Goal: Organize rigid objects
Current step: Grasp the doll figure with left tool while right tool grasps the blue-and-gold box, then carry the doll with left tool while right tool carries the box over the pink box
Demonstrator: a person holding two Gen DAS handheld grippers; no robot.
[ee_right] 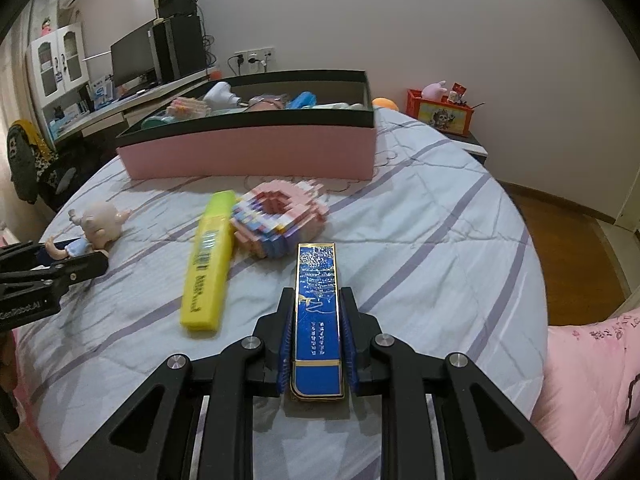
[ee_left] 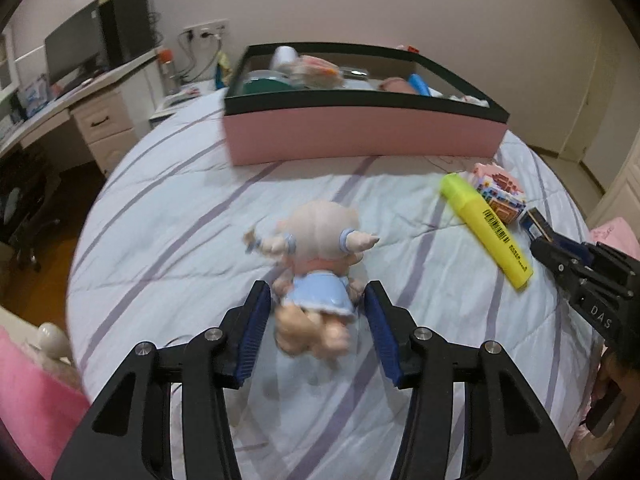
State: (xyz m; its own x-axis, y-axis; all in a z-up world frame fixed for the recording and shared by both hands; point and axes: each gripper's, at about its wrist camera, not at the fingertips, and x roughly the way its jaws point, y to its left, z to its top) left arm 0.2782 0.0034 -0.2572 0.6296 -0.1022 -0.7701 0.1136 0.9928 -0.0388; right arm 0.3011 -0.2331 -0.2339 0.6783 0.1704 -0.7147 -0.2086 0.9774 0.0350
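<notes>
A small doll (ee_left: 318, 276) in a blue dress lies on the striped bedsheet, feet toward me. My left gripper (ee_left: 318, 300) is open with the doll's lower body between its jaws; the doll also shows in the right wrist view (ee_right: 98, 226). My right gripper (ee_right: 318, 312) is shut on a long blue box (ee_right: 318, 312) with gold trim. A yellow highlighter (ee_right: 208, 264) and a pink block model (ee_right: 276, 216) lie ahead of it. The pink storage box (ee_left: 360, 136) with a dark rim stands beyond, holding several items.
A desk with a monitor (ee_right: 132, 58) stands left of the bed. A red box (ee_right: 440, 112) sits on a nightstand at the back right. A pink pillow (ee_right: 592, 376) lies at the right bed edge. Wooden floor shows beyond the bed.
</notes>
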